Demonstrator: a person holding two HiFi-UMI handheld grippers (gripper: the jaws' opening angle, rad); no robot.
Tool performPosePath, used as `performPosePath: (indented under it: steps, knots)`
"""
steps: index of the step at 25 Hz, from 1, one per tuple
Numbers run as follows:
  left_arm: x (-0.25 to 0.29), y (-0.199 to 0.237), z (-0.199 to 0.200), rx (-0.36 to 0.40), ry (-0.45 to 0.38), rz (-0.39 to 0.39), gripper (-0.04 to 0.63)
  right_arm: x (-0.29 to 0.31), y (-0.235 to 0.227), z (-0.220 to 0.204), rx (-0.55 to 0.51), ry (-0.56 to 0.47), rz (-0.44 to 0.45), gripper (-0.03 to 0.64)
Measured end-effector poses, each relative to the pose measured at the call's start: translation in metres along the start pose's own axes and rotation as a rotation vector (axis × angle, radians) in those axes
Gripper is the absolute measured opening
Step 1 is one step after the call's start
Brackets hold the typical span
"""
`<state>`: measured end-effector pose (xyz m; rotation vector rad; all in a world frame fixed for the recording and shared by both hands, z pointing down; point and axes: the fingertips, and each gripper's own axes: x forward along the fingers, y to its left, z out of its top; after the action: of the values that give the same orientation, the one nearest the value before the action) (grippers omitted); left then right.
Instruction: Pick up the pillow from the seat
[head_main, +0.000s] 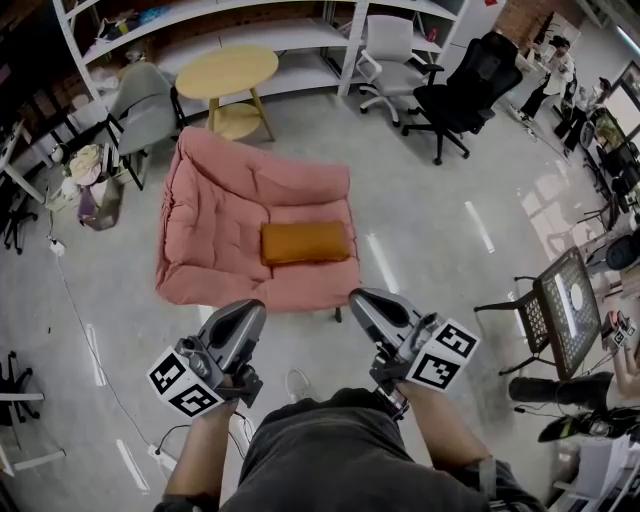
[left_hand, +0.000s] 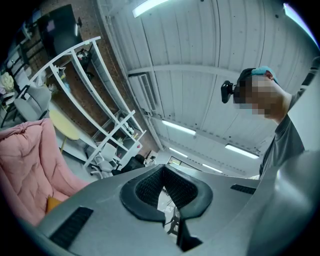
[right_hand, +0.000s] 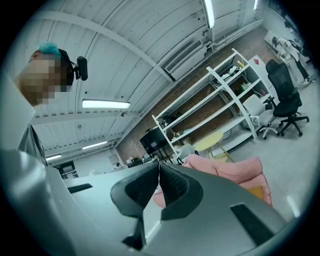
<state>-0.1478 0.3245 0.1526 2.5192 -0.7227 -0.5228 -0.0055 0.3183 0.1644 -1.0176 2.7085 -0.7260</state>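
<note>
Two grippers are held low in front of the person. The left gripper and the right gripper are grey, smooth-shelled and tapering, and each carries a marker cube printed with black-and-white squares. Both have their jaws pressed together with nothing between them. The two gripper views show this plainly: dark ribbed pads meet at a thin seam. The head view shows only the outer shells.

Just past the jaw tips, one pink seat lies on the glossy grey floor. It is a low, quilted, soft-edged floor sofa. One pillow, orange-brown, rectangular and plump, rests on its flat cushion towards the right side, apart from both grippers.

Beyond the seat stand one round pale-wood table and three chairs: a grey one, a white one and a black one. White open shelving runs behind them.

Both gripper views tilt upwards and take in a ribbed ceiling with strip lights, which the head view misses. Each also shows only a sliver of the orange pillow.
</note>
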Motion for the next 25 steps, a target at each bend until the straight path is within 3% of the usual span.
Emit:
performPosePath:
  steps: [16, 25]
  knots:
    - [0.058, 0.086, 0.005, -0.03, 0.03, 0.032, 0.011, 0.062, -0.085, 0.022, 0.043, 0.014, -0.003, 0.015]
    - [0.116, 0.161, -0.011, -0.062, 0.066, 0.137, 0.011, 0.106, -0.173, 0.036, 0.088, 0.084, 0.023, 0.015]
